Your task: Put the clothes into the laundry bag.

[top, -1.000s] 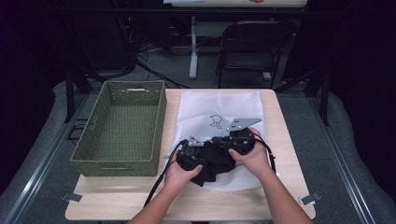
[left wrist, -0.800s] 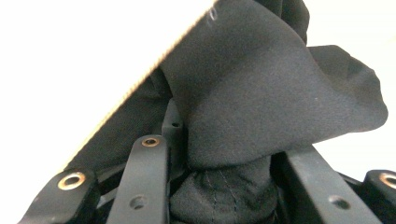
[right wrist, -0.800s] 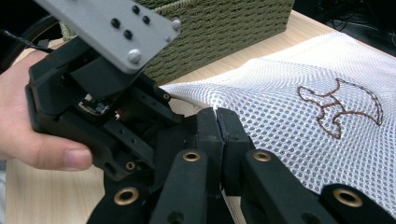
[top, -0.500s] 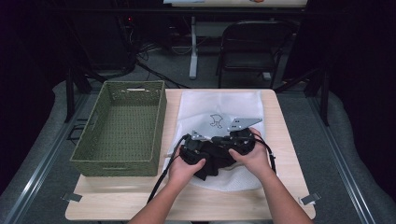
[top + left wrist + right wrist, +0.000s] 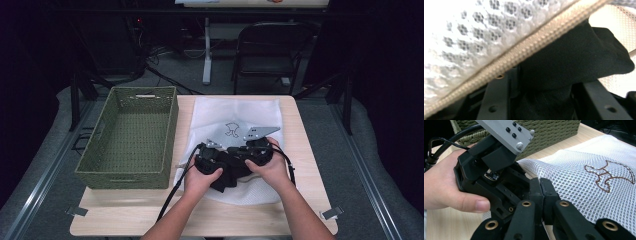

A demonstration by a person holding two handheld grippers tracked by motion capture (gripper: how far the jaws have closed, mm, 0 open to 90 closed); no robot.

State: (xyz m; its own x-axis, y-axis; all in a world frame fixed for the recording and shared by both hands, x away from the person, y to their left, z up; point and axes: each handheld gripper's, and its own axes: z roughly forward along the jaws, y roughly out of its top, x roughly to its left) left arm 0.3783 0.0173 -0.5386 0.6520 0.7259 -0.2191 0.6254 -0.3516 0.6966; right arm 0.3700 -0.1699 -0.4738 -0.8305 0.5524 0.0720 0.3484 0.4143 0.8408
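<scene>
A white mesh laundry bag with a brown stitched figure lies on the table. At its near edge both hands hold grippers close together. My left gripper reaches under the lifted zipper edge. A black cloth lies bunched between its jaws, which have just been opening and stand a little apart from it. My right gripper is shut, its tips pinched at the mesh bag's edge beside the left gripper's body. The black cloth bulges out below the hands.
A green woven basket stands left of the bag, close to the left hand. The table's front edge lies just below the forearms. A folding chair stands beyond the far edge.
The left hand has edged slightly toward the bag with the black cloth. The right hand has kept still.
</scene>
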